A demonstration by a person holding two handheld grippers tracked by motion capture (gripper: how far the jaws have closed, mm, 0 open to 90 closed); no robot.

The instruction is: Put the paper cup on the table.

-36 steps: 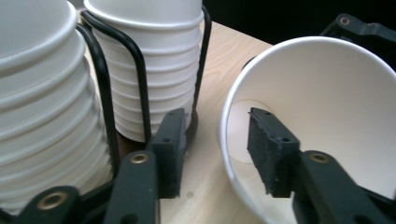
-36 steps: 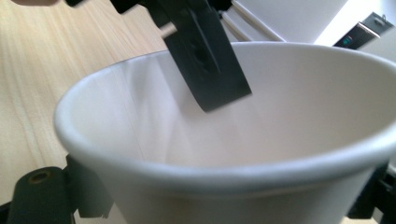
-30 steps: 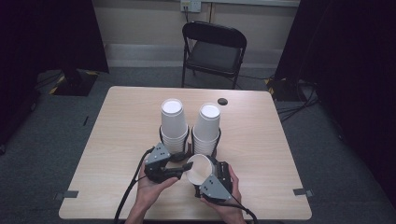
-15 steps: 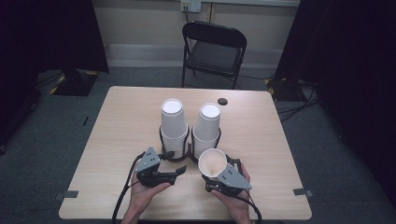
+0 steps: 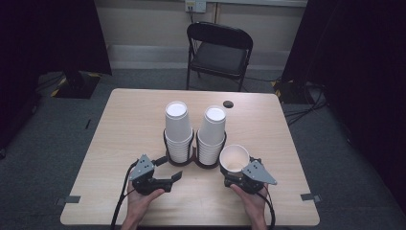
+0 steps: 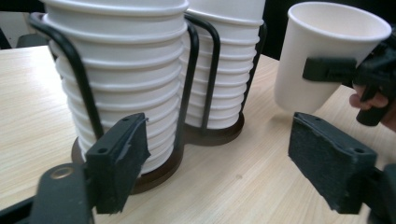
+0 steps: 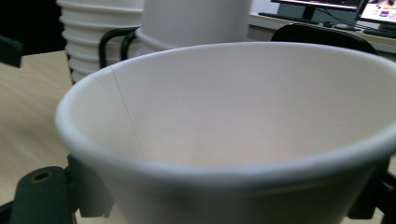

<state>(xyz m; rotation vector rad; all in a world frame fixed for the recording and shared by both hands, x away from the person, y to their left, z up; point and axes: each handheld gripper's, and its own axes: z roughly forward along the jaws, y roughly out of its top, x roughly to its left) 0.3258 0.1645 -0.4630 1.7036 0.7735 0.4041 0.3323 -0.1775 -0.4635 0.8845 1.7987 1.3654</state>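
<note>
Paper cup (image 5: 234,158), white and tapered with a rolled rim, sits mouth-up between the jaws of the right hand-held gripper (image 5: 238,173), clamped across its lower wall and carried above the desk (image 5: 124,124) just right of the rack (image 5: 193,158). Gripping low on the narrow end probably keeps the thin wall from buckling and leaves the mouth clear for wherever it goes next. In the left gripper view the same cup (image 6: 327,56) hangs clear of the wood, a black pad pressed flat on its side.

The left hand-held gripper (image 5: 172,177) holds nothing: its jaws have just been opening and now stand wide, with only bare desk between them, aimed at the rack's base. Its pads are dark, rough foam blocks with frayed edges.

The rack is bent black wire on two round dark bases, each loop caging a tall nest of cups. The left stack (image 5: 178,129) and right stack (image 5: 211,134) stand with bottoms up, their rims showing as tight ridges down the sides; the wire keeps them upright, likely so that one cup can be pulled off cleanly. The desk is pale wood-grain laminate, smooth and matte. A folding chair (image 5: 219,52) stands beyond it.
</note>
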